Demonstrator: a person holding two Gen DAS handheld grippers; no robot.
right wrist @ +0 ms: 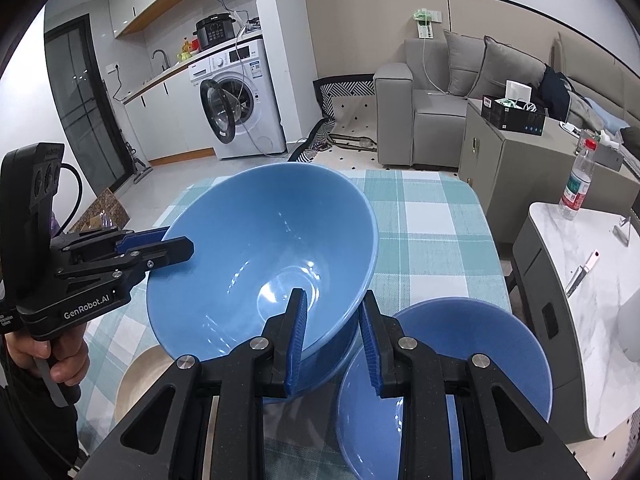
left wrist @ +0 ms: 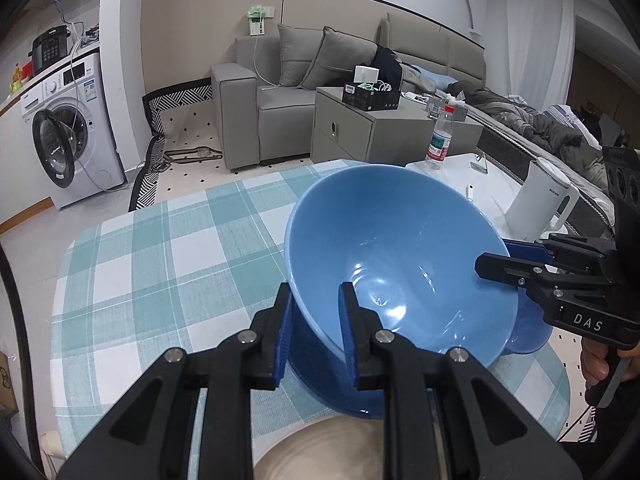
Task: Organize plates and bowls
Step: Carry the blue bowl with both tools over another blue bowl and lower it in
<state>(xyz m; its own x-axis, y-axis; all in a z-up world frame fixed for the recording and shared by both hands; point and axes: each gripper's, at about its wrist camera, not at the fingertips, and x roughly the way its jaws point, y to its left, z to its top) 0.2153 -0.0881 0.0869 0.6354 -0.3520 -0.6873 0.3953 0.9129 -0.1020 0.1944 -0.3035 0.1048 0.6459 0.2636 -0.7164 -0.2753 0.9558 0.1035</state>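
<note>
A large light-blue bowl (left wrist: 384,248) (right wrist: 256,248) hangs tilted over the checked table, held from both sides. My left gripper (left wrist: 316,296) (right wrist: 176,246) is shut on its near rim in the left wrist view, one finger inside the bowl and one outside. My right gripper (right wrist: 333,300) (left wrist: 492,268) is shut on the opposite rim. Right beneath the bowl is a darker blue dish (left wrist: 320,384) (right wrist: 340,348), mostly hidden. A second blue bowl (right wrist: 460,360) (left wrist: 528,332) stands on the table beside it. A beige plate (left wrist: 320,452) (right wrist: 140,380) lies at the near edge.
The table wears a teal and white checked cloth (left wrist: 160,260) (right wrist: 432,232). Beside it a white marble side table (right wrist: 580,280) carries a water bottle (left wrist: 440,140) (right wrist: 578,180), a white kettle (left wrist: 544,200) and a small knife (right wrist: 582,272). A person's hands (left wrist: 596,360) (right wrist: 60,356) hold the handles.
</note>
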